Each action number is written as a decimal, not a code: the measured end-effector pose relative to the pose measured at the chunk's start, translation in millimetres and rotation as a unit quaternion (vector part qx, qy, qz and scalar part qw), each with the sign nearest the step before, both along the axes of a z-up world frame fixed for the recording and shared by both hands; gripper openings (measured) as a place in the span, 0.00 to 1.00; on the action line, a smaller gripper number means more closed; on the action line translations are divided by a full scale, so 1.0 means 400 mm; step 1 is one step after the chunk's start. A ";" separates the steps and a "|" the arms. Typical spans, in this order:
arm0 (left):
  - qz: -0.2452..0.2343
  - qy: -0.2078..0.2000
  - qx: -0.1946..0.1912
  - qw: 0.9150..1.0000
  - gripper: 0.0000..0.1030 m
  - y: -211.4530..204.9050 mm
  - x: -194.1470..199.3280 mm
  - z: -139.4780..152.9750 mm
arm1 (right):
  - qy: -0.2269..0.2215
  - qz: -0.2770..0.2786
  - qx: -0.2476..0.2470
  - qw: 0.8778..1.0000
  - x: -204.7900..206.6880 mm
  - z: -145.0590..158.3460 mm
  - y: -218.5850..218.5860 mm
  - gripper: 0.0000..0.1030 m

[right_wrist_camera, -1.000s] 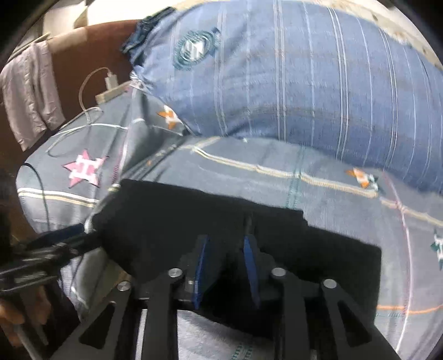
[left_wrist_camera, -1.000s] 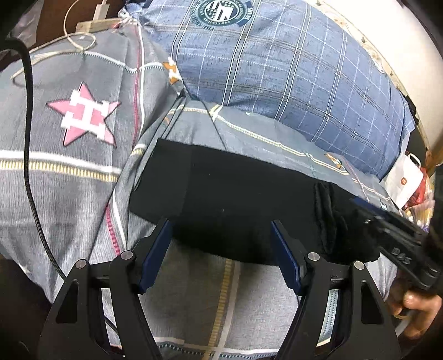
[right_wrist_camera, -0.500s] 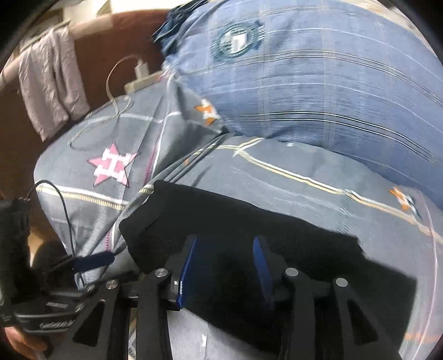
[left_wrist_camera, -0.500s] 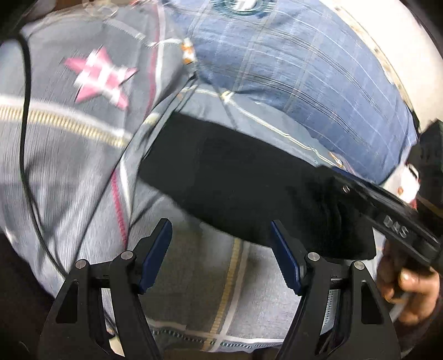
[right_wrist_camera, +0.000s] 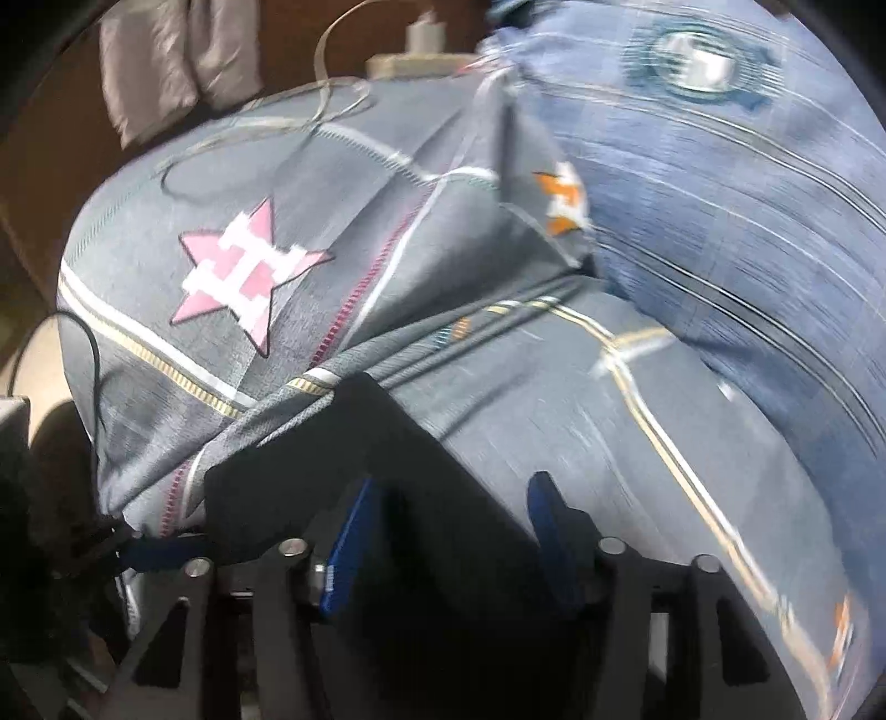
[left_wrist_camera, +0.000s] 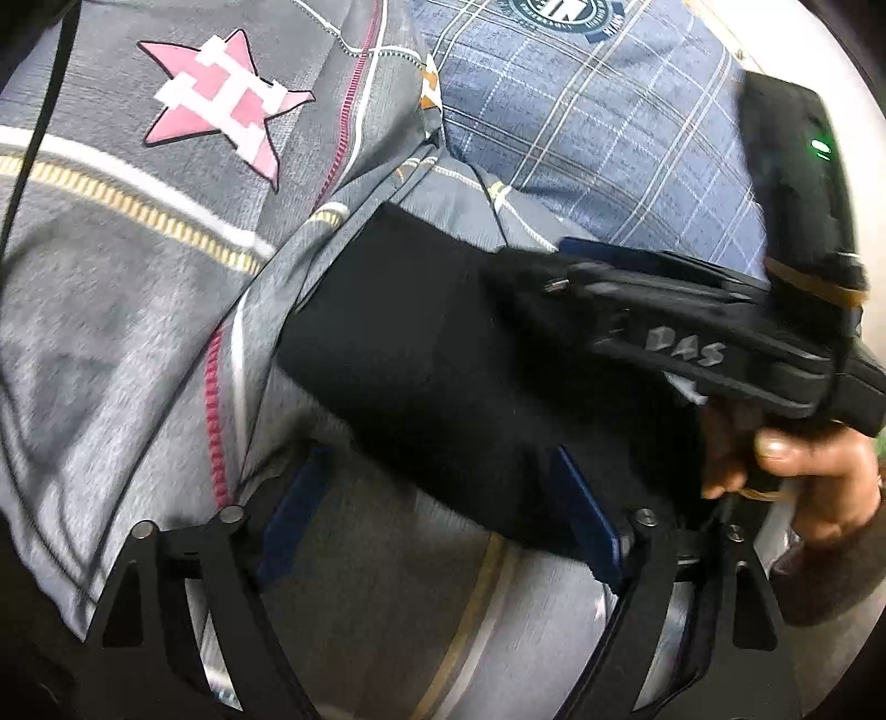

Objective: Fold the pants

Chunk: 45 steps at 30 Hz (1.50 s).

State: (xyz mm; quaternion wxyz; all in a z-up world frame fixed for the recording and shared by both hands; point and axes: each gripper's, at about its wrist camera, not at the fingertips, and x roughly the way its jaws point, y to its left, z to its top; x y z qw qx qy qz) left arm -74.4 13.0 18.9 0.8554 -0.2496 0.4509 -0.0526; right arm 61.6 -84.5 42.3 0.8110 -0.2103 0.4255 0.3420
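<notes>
Folded black pants [left_wrist_camera: 421,354] on bedspread [left_wrist_camera: 111,332]; left gripper [left_wrist_camera: 437,526] jaws opening (nothing pinched).

A home bedroom is showing here: a grey star-print bedsheet [right_wrist_camera: 232,277] is spreading beyond the tongs, a blue plaid pillow [right_wrist_camera: 747,221] is lying further right, and a charger cable [right_wrist_camera: 332,99] is trailing near the brown headboard [right_wrist_camera: 288,50].
</notes>
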 end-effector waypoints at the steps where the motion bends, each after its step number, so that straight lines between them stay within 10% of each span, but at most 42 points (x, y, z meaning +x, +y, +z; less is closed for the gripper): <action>1: 0.004 -0.004 0.000 1.000 0.82 0.002 0.008 -0.001 | 0.008 0.013 -0.007 1.000 0.012 -0.014 0.019 0.57; 4: 0.004 -0.011 0.006 1.000 0.84 0.000 0.027 -0.003 | 0.053 0.044 -0.006 0.998 0.041 -0.059 0.066 0.57; 7: 0.000 -0.030 -0.007 1.000 0.83 0.008 0.031 -0.003 | 0.050 0.039 0.014 0.998 0.041 -0.079 0.080 0.27; 9: -0.006 -0.043 -0.013 0.999 0.42 0.010 0.027 0.011 | 0.050 0.021 0.045 0.998 0.034 -0.058 0.056 0.14; 11: -0.017 -0.083 0.029 0.996 0.31 -0.014 0.003 0.065 | 0.030 0.002 0.095 0.995 0.010 -0.001 0.009 0.13; 19: -0.197 -0.217 0.026 0.956 0.30 -0.267 -0.069 0.281 | -0.071 -0.116 0.247 0.959 -0.170 0.240 -0.407 0.09; 30: -0.386 -0.098 0.054 0.916 0.30 -0.599 -0.071 0.110 | 0.002 -0.414 0.252 0.874 -0.301 0.036 -0.822 0.12; 35: -0.352 -0.152 0.072 0.921 0.43 -0.481 -0.089 0.204 | -0.003 -0.376 0.301 0.876 -0.357 0.077 -0.792 0.58; 39: -0.309 -0.170 0.100 0.930 0.57 -0.405 -0.050 0.209 | 0.010 -0.367 0.275 0.889 -0.322 0.073 -0.733 0.59; 45: -0.278 -0.124 0.108 0.946 0.57 -0.400 0.038 0.104 | 0.072 -0.398 0.295 0.866 -0.281 -0.027 -0.705 0.54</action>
